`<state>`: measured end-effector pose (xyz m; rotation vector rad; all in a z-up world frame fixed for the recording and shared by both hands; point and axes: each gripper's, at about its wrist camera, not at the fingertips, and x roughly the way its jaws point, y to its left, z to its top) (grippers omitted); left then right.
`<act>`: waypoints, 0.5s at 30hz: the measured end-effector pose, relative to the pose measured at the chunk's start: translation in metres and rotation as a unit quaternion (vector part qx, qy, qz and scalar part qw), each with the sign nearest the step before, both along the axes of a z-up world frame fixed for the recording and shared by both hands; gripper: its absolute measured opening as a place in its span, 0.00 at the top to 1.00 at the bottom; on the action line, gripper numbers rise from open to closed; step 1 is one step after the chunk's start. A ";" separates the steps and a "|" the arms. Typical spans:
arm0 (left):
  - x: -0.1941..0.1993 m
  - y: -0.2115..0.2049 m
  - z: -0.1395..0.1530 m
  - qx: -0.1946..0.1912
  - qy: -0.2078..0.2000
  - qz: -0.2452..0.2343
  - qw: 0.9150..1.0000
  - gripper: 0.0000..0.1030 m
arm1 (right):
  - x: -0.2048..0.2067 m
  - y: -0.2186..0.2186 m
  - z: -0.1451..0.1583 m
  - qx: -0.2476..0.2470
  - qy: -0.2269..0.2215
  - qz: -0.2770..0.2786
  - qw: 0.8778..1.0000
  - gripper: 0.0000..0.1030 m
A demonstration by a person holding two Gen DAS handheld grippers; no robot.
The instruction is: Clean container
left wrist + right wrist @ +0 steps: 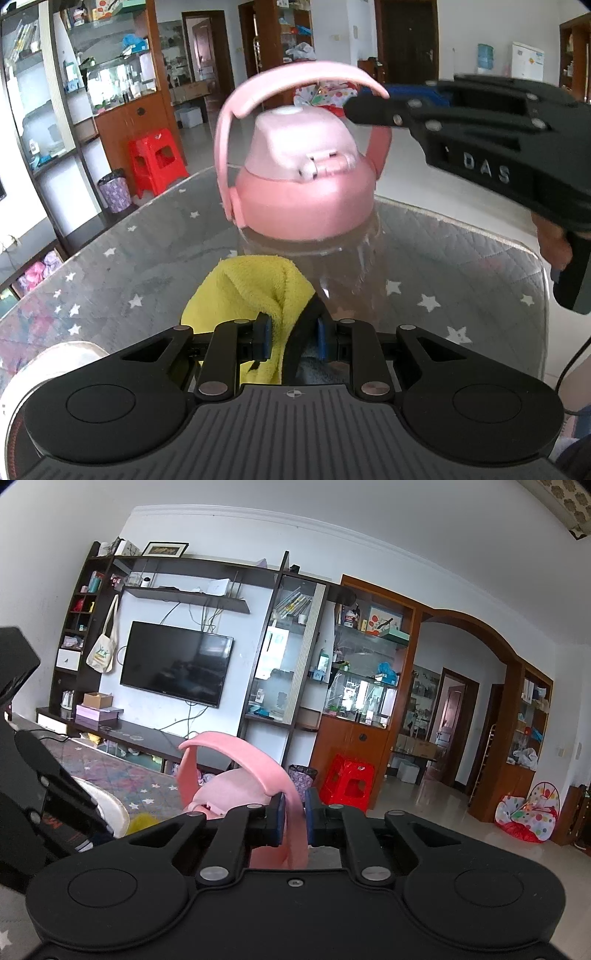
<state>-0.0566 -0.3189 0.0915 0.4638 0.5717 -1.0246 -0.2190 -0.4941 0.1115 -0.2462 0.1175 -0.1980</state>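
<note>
My right tool (294, 818) pinches the pink handle (295, 83) of the container (306, 206) on the desk (461, 251); my left tool (293, 338) clamps the yellow cloth (255, 288) against its clear wall, so wiping seems barely begun.

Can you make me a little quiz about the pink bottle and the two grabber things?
1. True or false: the right gripper is clamped on the pink carry handle of the water bottle.
2. What does the left gripper hold? A) a sponge B) a yellow cloth C) a brush
3. Fill in: the bottle stands on a grey table cover printed with white ____.

Key:
1. True; the handle passes between its blue pads.
2. B; the cloth is pinched between the fingers, right by the bottle's clear body.
3. Stars.
</note>
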 end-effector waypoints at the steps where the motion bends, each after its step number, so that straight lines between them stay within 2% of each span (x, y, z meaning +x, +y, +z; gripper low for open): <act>1: 0.000 -0.001 -0.002 0.002 0.002 0.000 1.000 0.78 | 0.000 0.000 -0.001 0.000 -0.001 0.000 1.000 0.88; 15: -0.008 -0.015 -0.025 0.012 0.026 -0.003 1.000 0.78 | 0.009 -0.002 -0.013 -0.017 -0.005 0.003 1.000 0.89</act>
